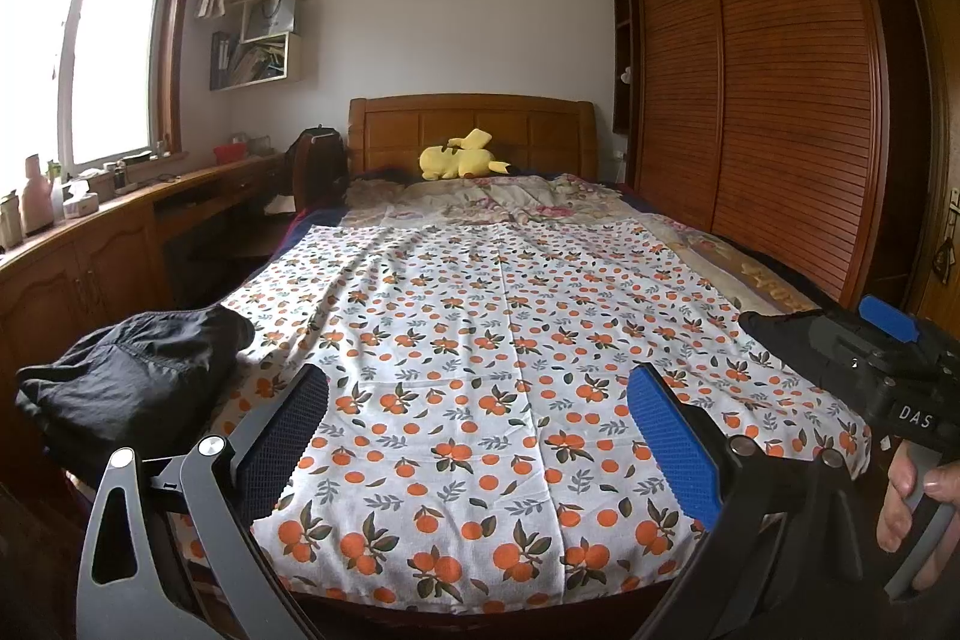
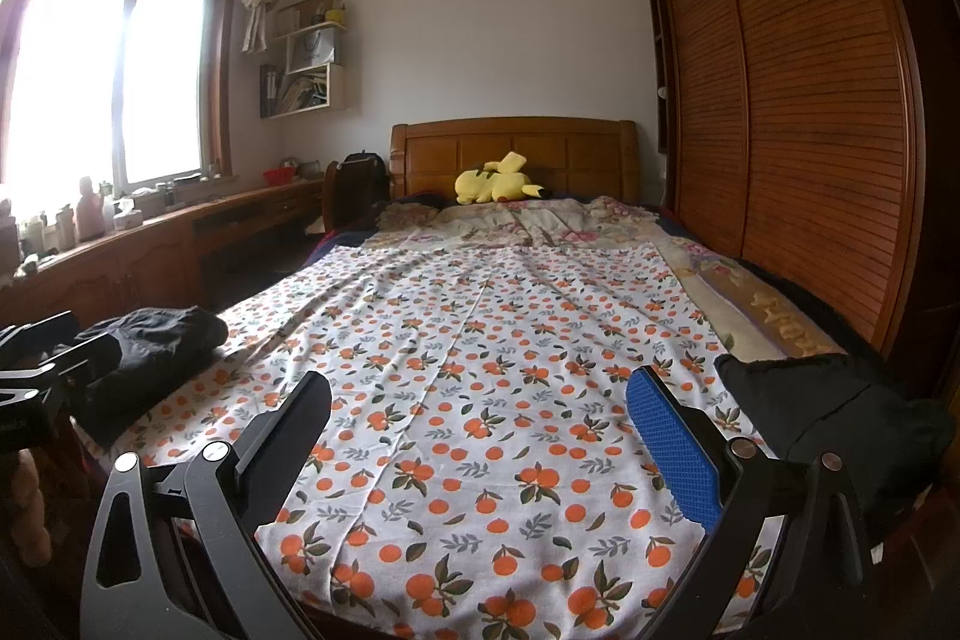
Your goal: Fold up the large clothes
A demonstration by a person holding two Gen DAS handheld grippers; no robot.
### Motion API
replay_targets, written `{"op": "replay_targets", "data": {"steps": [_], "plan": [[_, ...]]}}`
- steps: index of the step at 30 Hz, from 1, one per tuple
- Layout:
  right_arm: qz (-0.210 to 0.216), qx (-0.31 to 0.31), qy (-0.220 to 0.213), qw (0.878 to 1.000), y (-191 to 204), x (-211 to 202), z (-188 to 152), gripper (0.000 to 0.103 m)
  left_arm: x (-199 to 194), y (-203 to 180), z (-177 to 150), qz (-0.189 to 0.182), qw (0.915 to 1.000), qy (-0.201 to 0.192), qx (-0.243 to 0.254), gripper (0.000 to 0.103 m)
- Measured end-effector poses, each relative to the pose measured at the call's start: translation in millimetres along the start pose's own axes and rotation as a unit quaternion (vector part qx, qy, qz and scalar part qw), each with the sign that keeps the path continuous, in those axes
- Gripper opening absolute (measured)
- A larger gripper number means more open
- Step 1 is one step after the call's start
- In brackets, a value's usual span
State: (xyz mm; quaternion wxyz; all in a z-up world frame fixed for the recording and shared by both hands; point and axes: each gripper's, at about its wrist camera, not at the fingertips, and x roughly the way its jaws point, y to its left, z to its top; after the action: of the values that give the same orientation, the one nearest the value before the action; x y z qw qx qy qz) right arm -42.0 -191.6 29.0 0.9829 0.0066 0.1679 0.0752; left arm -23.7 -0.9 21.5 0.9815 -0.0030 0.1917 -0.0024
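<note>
**Both grippers wide open over the orange-print sheet**

The left gripper (image 1: 480,400) hung above the foot of the bed, fingers spread wide and holding nothing. Just to its left, a crumpled black garment (image 1: 138,376) lay on the bed's left edge, partly on the orange-print sheet (image 1: 498,340). The sheet lay spread flat across the bed. The right gripper (image 2: 480,406) was equally wide open and empty over the sheet. At the right edge rested a second black garment (image 2: 828,400). Far back, a yellow plush toy (image 2: 495,187) lay against the wooden headboard (image 2: 510,145).
</note>
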Motion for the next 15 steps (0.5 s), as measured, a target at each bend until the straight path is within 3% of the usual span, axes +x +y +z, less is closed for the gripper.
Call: {"op": "replay_targets", "data": {"steps": [15], "plan": [[0.000,-0.001,0.000,1.000,0.0,0.2,0.7,0.095,0.5,0.7,-0.9,-0.001,1.0000,0.000,0.000,0.100]]}}
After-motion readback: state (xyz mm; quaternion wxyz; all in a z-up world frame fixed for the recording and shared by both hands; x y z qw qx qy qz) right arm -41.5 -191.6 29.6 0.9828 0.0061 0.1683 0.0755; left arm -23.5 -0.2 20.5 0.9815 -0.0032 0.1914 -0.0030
